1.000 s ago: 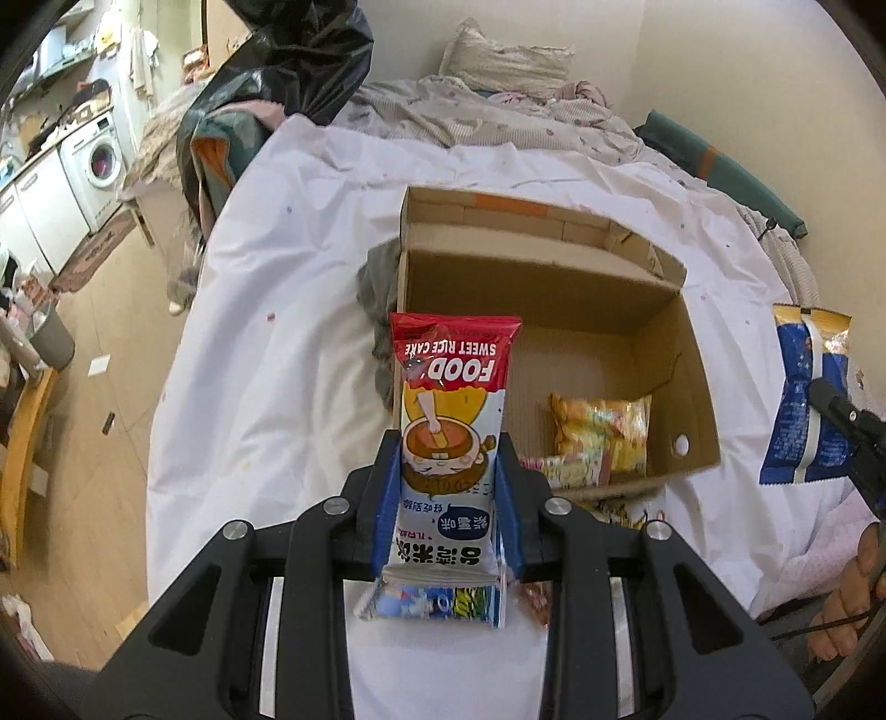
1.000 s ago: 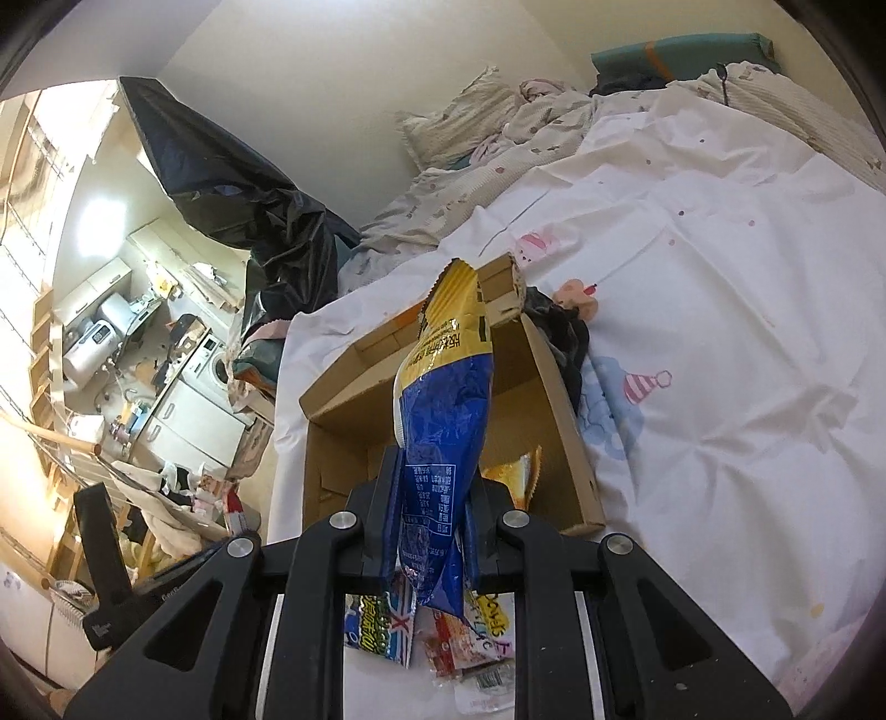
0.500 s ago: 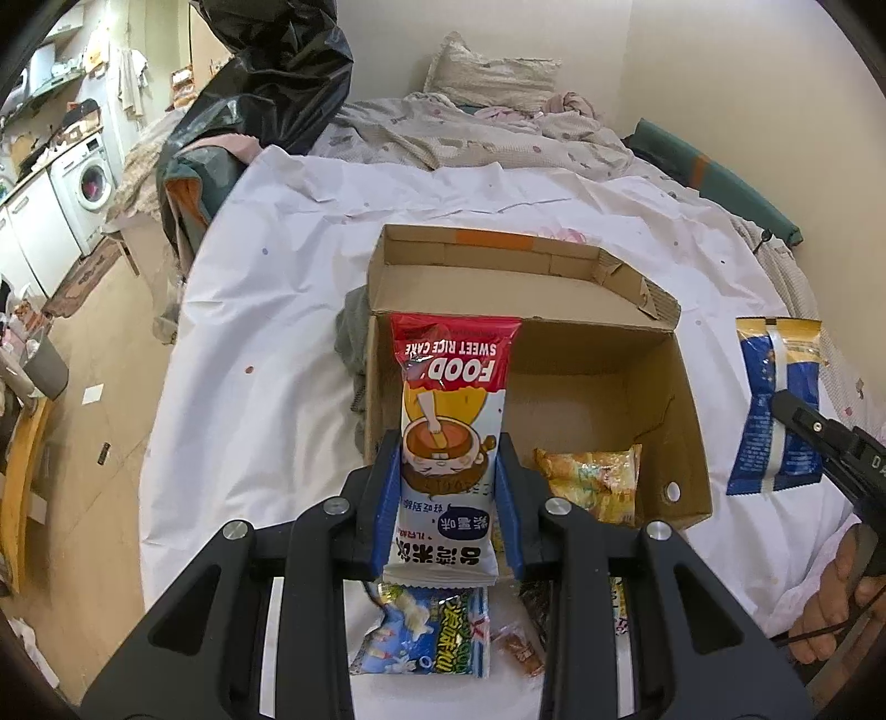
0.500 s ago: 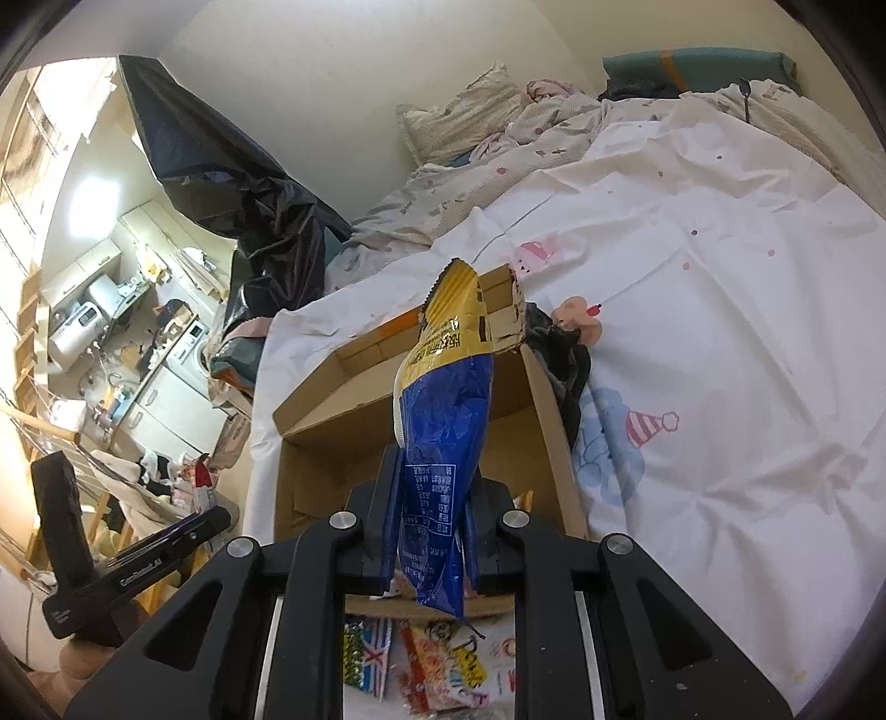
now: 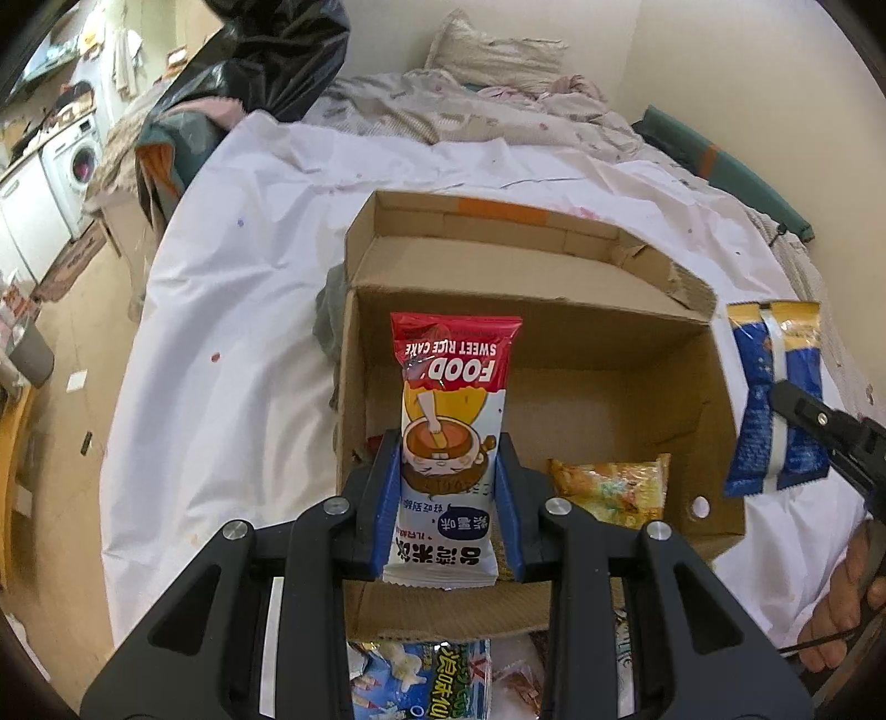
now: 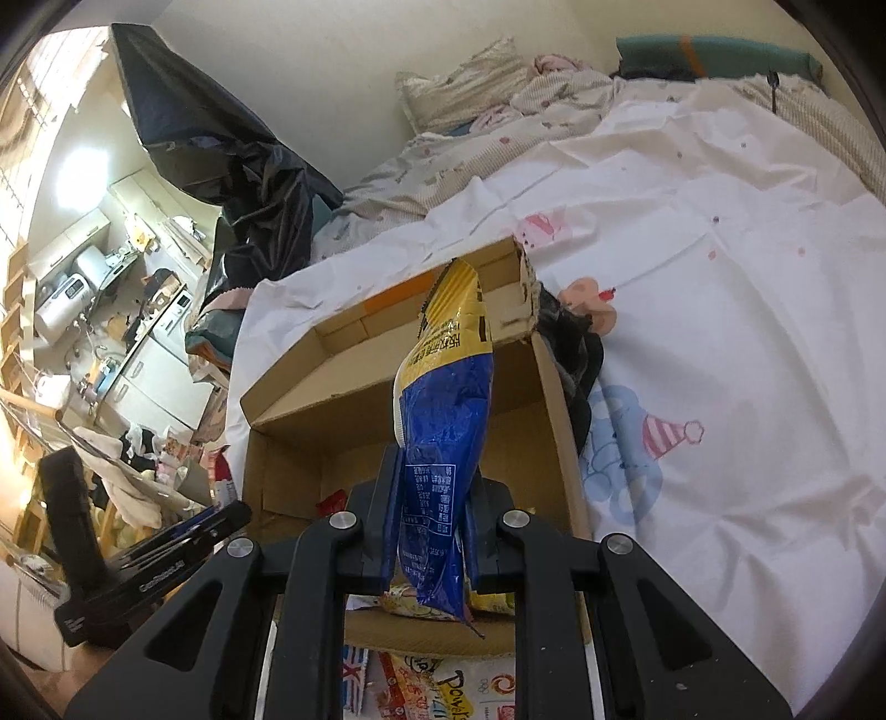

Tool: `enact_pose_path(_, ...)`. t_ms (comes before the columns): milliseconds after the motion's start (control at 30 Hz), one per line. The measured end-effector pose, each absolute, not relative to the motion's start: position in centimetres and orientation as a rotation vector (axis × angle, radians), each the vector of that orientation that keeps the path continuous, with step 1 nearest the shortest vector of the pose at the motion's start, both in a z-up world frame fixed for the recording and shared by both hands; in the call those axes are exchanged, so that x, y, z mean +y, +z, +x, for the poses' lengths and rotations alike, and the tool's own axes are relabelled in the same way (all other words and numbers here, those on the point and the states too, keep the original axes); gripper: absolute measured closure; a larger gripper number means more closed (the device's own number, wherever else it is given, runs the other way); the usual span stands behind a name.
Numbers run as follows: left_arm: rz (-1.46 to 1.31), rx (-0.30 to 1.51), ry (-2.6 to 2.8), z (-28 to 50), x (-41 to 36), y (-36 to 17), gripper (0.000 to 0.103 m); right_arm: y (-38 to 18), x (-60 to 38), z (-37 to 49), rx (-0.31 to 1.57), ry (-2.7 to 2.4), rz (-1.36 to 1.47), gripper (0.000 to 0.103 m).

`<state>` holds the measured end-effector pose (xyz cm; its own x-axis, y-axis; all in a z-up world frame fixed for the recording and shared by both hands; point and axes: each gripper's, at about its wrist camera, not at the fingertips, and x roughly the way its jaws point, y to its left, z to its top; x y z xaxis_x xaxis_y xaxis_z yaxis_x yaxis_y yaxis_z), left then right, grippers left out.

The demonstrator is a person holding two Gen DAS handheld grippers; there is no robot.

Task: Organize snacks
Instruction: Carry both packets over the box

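Note:
My left gripper [image 5: 447, 454] is shut on a red and white rice cake packet [image 5: 451, 421], held upright over the near left part of an open cardboard box [image 5: 554, 315]. My right gripper [image 6: 429, 471] is shut on a blue and yellow snack bag [image 6: 446, 399], hanging above the same box [image 6: 343, 354]. That blue bag [image 5: 775, 399] also shows at the right of the left wrist view, beside the box's right wall. A yellow snack pack [image 5: 614, 487] lies on the box floor. Loose snack packets [image 5: 421, 681] lie on the sheet before the box.
The box sits on a bed with a white sheet [image 5: 238, 310]. A dark cloth [image 6: 570, 343] lies against one side of the box. A black plastic bag [image 5: 277, 50] and pillows [image 5: 498, 55] are at the far end. A hand [image 5: 847, 603] shows at lower right.
Both grippers have moved forward and down toward the box with their packets. The box now looks larger and the loose packets have slid toward the bottom edge.

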<state>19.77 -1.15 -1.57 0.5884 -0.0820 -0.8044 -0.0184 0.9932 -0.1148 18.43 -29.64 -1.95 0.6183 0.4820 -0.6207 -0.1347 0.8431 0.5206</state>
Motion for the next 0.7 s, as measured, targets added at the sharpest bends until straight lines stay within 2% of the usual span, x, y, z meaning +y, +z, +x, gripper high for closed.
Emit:
enact_pose_path(300, -0.164, 1.003, -0.056, 20.7, -1.0, -3.3, 0.075, -4.7, -27.9, 19.5, 0.961, 0.391, 0.474, 0.083)
enact_pose_path(600, -0.1, 1.003, -0.065, 20.2, -2.4, -3.8, 0.075, -5.6, -25.8, 19.6, 1.005, 0.203, 0.17, 0.083)
enact_pose_path(700, -0.093, 0.999, -0.062, 20.2, -2.4, -3.8, 0.075, -5.9, -25.8, 19.7, 1.016, 0.191, 0.153, 0.083)
